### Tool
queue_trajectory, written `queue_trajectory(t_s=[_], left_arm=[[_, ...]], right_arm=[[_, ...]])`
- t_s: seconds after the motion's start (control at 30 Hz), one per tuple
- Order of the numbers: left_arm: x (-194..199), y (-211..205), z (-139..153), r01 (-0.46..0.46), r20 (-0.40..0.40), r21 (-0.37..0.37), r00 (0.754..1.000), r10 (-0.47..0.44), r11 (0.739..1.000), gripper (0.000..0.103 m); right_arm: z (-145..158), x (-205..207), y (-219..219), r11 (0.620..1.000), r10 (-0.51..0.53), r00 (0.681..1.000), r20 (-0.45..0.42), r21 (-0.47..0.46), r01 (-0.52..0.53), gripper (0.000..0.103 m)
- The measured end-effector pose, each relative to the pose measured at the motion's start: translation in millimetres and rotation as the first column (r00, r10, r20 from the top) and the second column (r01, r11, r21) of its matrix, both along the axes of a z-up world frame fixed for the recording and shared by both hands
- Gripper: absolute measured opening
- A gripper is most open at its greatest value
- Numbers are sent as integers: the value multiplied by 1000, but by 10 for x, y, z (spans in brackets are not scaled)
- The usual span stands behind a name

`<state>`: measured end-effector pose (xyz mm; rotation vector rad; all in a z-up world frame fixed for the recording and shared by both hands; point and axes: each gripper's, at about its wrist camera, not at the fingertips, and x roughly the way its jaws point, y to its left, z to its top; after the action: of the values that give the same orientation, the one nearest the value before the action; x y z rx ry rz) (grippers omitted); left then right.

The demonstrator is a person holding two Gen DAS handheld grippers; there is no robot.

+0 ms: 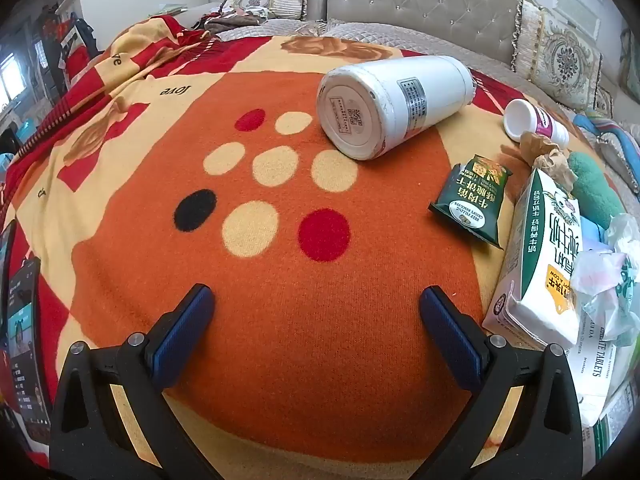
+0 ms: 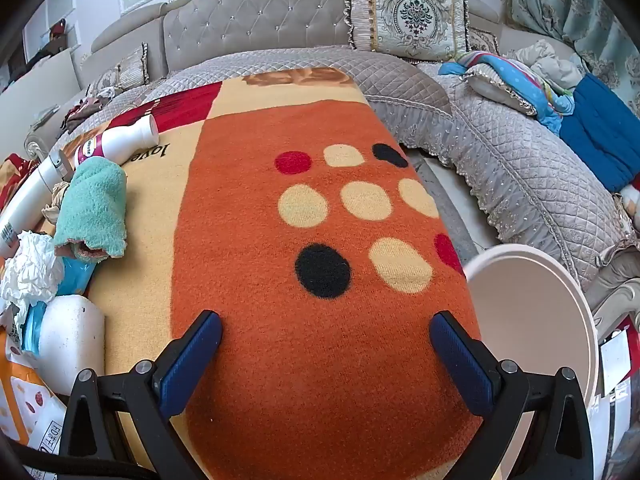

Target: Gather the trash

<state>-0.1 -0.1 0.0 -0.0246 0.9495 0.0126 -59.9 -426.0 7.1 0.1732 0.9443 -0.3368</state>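
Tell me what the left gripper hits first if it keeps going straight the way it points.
Probably just the orange blanket: the open left gripper tilts down at bare fabric, nothing between its fingers. The white bottle lies farther off, to the right of that line.

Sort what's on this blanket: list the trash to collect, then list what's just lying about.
Trash to collect:
green biscuit wrapper
milk carton
crumpled tissue
crumpled brown paper
small white bottle

Probably just lying about:
white thermos
teal towel
patterned cushion
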Motion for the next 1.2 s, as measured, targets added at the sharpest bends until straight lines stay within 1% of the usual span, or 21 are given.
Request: queue_trajectory(t_s=[0.03,0.07,0.2,0.23,0.3,0.37,0.43,0.47,0.5,0.57,0.63,0.73,0.8,0.87,0.93,1.0,1.1,1.2], left_arm=[[4,4,-2,1,-12,-9,1000,-1,1000,103],[2,-1,-1,1,-9,6,1000,-1,1000,103],[-10,0,20,17,-45,1,999,-16,1000,103],[-26,4,44,13,-38,6,999,-13,1000,102],[-136,16,144,-4,3,27,1000,4,1000,102],[-230,-24,233,2,21,26,1000,-3,1000,102],[-318,-52,363,4,50,35,999,-6,999,102],[-381,-99,456,9,79,49,997,-12,999,102],[-419,-80,497,15,93,51,995,-20,999,102],[-539,-164,600,30,123,57,992,-37,998,102],[-660,-251,676,42,151,54,987,-49,998,102],[-844,-438,786,59,191,33,980,-64,998,102],[-908,-531,831,76,204,20,976,-79,997,102],[-1014,-653,892,93,227,4,970,-91,996,102],[-1107,-753,956,106,253,2,962,-103,994,102],[-1179,-831,1006,112,273,10,956,-110,994,102],[-1268,-885,1057,124,297,3,947,-119,992,102],[-1337,-918,1098,134,315,-3,941,-127,991,102]], right_arm=[[0,0,1,1000,0,1000,0,0,0,103],[0,1,2,1000,0,1000,0,0,0,103],[0,-2,-1,1000,0,1000,3,4,0,103],[0,-2,2,1000,0,1000,2,2,0,103],[-2,-3,-1,1000,0,1000,2,3,0,103],[-4,4,-2,1000,5,1000,-3,2,-5,103],[4,21,-27,999,38,999,-35,19,-37,103],[12,21,-41,997,65,996,-55,31,-64,103],[24,-4,-60,996,76,995,-59,40,-74,103],[33,-132,-36,998,47,998,-32,43,-46,103],[156,-328,-70,1000,6,1000,24,29,-6,103],[389,-572,18,1000,15,997,73,-2,-14,103],[553,-727,115,999,32,992,118,5,-33,103],[707,-868,241,999,49,984,169,9,-51,103],[836,-988,390,998,64,974,216,-12,-63,103],[981,-1002,558,997,80,963,258,-29,-76,103],[1096,-1082,752,996,89,943,322,-46,-78,103],[1170,-1146,862,993,109,928,356,-75,-88,103]])
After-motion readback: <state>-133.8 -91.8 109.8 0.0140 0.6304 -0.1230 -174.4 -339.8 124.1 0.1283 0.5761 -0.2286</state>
